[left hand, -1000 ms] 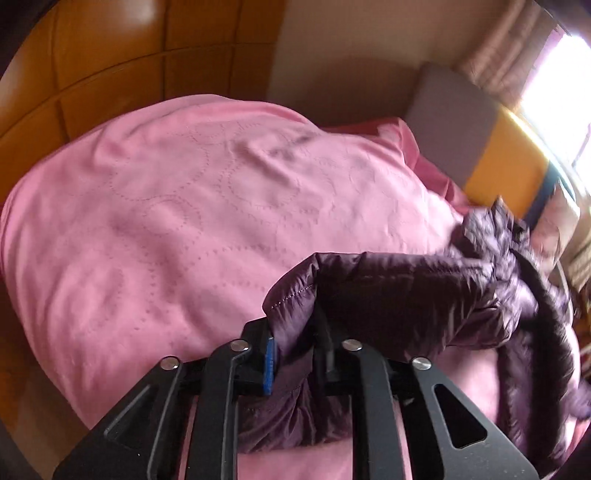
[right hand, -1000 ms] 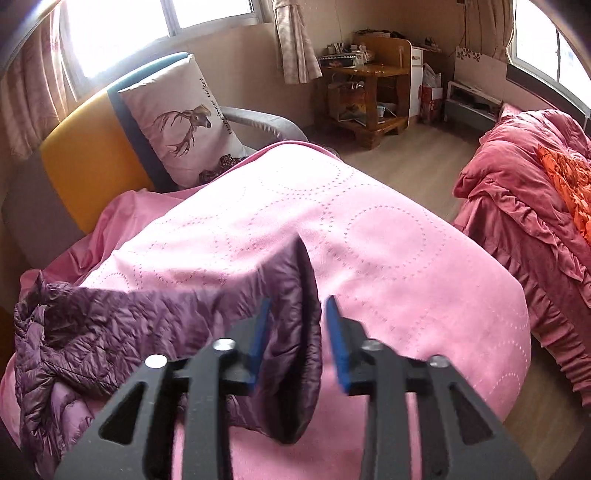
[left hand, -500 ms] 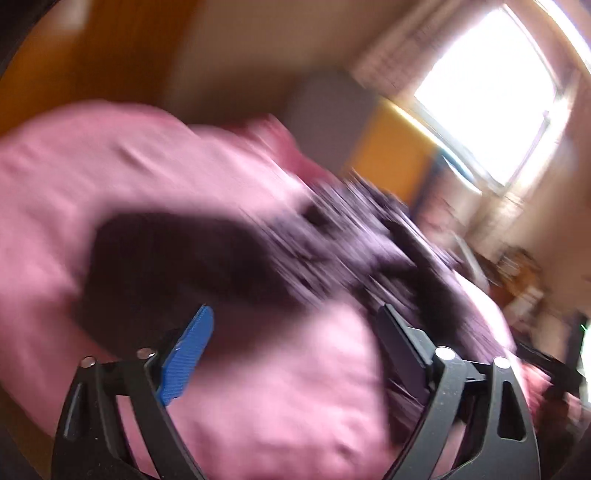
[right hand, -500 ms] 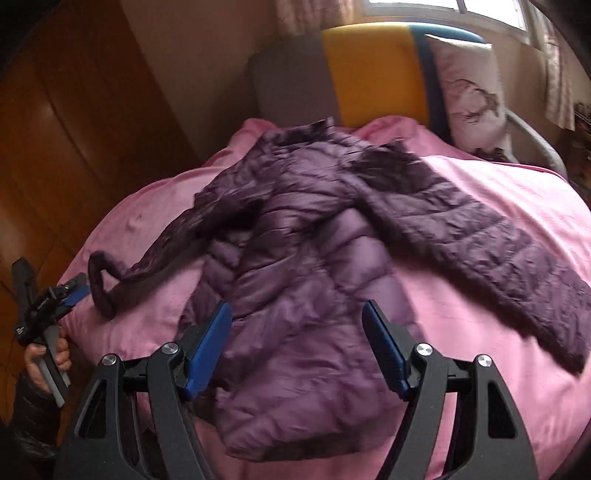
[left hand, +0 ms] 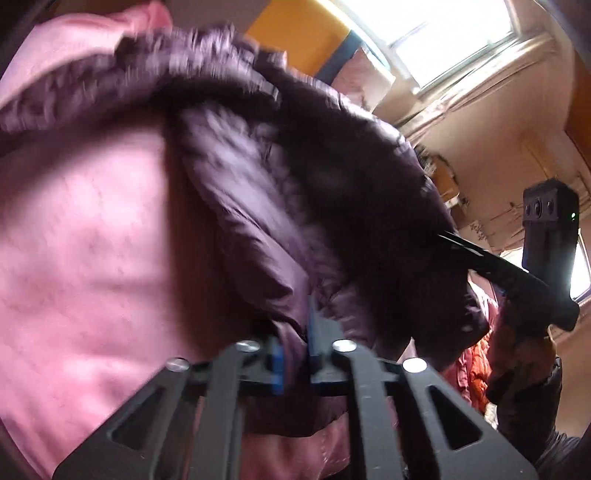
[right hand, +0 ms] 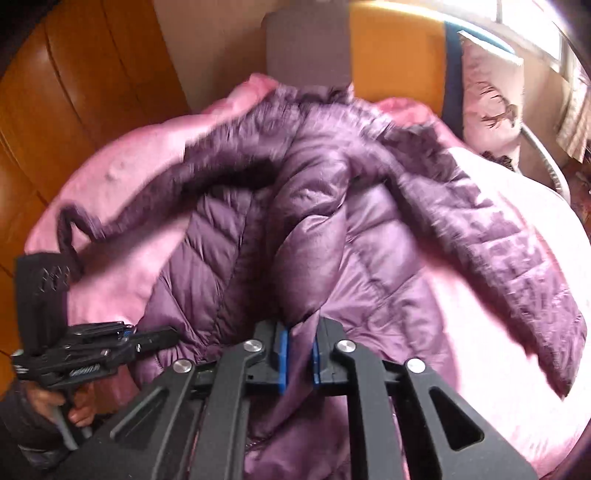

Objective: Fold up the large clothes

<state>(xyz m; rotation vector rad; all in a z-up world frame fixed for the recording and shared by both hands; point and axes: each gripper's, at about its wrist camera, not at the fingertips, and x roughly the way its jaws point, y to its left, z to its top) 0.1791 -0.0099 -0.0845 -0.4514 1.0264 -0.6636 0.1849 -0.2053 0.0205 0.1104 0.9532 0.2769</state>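
Note:
A dark purple quilted puffer jacket point(right hand: 332, 229) lies spread on a pink blanket point(right hand: 517, 295), collar toward the far end, sleeves out to both sides. My right gripper point(right hand: 298, 354) is shut on the jacket's bottom hem near its middle and lifts a ridge of fabric. My left gripper point(left hand: 295, 350) is shut on the jacket's hem point(left hand: 288, 295) at its left corner. In the right wrist view the left gripper point(right hand: 162, 338) shows at the lower left, gripping the jacket's edge. In the left wrist view the right gripper point(left hand: 439, 236) reaches in under the fabric from the right.
The pink blanket point(left hand: 74, 258) covers a bed. A grey, yellow and blue cushion point(right hand: 388, 48) and a deer-print pillow point(right hand: 491, 92) stand at its far end. Wooden panelling point(right hand: 55, 110) runs along the left. A bright window point(left hand: 443, 33) is behind.
Both grippers let go of the sleeve cuffs, opened, moved to the jacket's bottom hem and have closed on it. The jacket now lies spread out with its hem lifted.

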